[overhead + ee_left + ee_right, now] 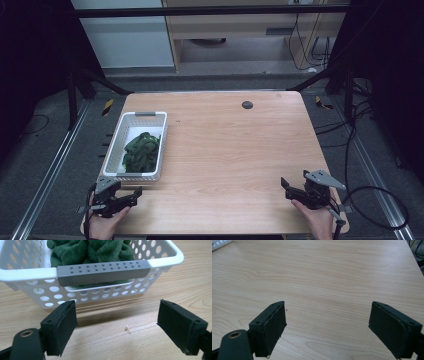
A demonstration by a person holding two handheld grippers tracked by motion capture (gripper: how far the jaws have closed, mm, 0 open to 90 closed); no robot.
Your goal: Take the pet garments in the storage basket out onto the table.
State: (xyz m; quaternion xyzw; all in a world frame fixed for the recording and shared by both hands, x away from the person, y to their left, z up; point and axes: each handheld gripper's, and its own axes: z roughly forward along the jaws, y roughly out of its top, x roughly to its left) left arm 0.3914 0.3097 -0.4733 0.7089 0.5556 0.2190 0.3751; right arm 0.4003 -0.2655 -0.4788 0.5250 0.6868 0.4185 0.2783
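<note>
On the wooden worktop [225,150] a white perforated basket [116,145] sat at about nine o'clock from the centre, its long axis running toward twelve. A crumpled green plush cloth [142,151] lay inside it, bunched into the middle and near half.

The left tongs [134,194] rested at the worktop's near-left corner, just at six o'clock of the basket's short end, and stood wide with nothing between them. In the left gripper view they [116,322] looked straight at the basket's grey studded handle [103,272], with the cloth [87,251] heaped behind and above it. The right tongs [284,186] sat well apart at about four o'clock, likewise wide and empty; their own view showed them [327,325] over bare wood, with a corner of the basket [219,244] far off at eleven o'clock.

The step in hand looked like a reach for the cloth with the left tongs. To do it well, they would need to rise over the handle rather than push into it, come down on a raised fold at the top of the heap, and close on a thick bunch of pile. The basket looked light, so it could lift or slide with the cloth; a straight upward pull, with the right tongs ready to steady the rim, seemed wise.
</note>
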